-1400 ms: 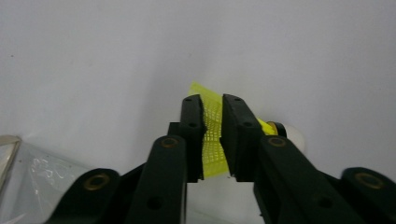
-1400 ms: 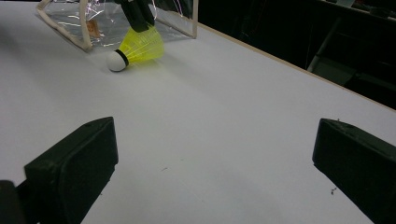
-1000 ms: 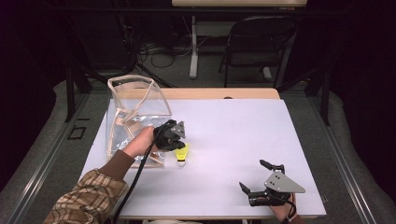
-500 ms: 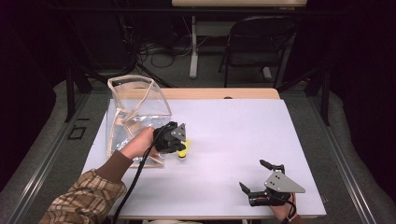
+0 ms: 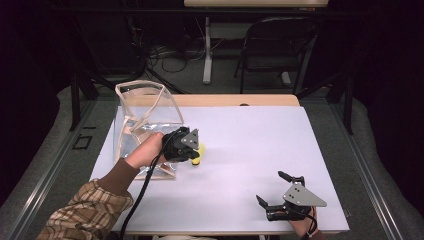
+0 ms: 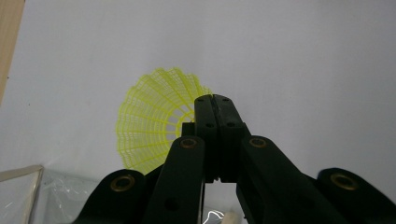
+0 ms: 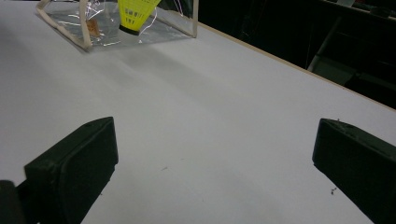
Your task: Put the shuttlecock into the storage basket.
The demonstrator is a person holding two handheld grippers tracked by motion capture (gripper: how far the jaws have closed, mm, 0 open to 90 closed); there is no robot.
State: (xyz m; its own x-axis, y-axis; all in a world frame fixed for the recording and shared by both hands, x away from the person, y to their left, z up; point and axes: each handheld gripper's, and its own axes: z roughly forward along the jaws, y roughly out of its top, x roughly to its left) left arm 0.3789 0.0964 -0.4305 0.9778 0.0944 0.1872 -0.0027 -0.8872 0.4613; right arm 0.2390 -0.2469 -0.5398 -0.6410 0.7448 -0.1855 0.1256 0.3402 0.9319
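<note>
1 yellow shuttlecock (image 5: 198, 153), 1 clear bag (image 5: 145, 125), 2 grippers, 1 white tabletop (image 5: 260, 145).

Left gripper (image 5: 192, 149) sits at the left-centre of the tabletop in the high view, held by 1 hand (image 5: 147, 151) with a plaid sleeve (image 5: 85, 212). Its jaws are closed tight together on the shuttlecock: in the left gripper view the 2 black jaws meet with no gap, and the yellow mesh skirt (image 6: 154, 121) fans out to the left and behind the tips. Exact pinch point on the skirt is hidden by the jaws. In the right gripper view the shuttlecock (image 7: 135, 14) hangs cork-end down, its dark base just above the tabletop, right in front of the bag (image 7: 93, 23).

The bag stands at the left edge of the tabletop, transparent plastic with a tan trim, mouth open upward, just behind and to the left of the left gripper. Bag corner also shows bottom left in the left gripper view (image 6: 28, 186).

Right gripper (image 5: 274, 189) rests near the front right corner of the tabletop, well apart from shuttlecock and bag. Its 2 jaws stand wide apart with bare tabletop between them, holding 0 things.

1 folding chair (image 5: 277, 50) and 1 table leg behind the tabletop, in the dark.
</note>
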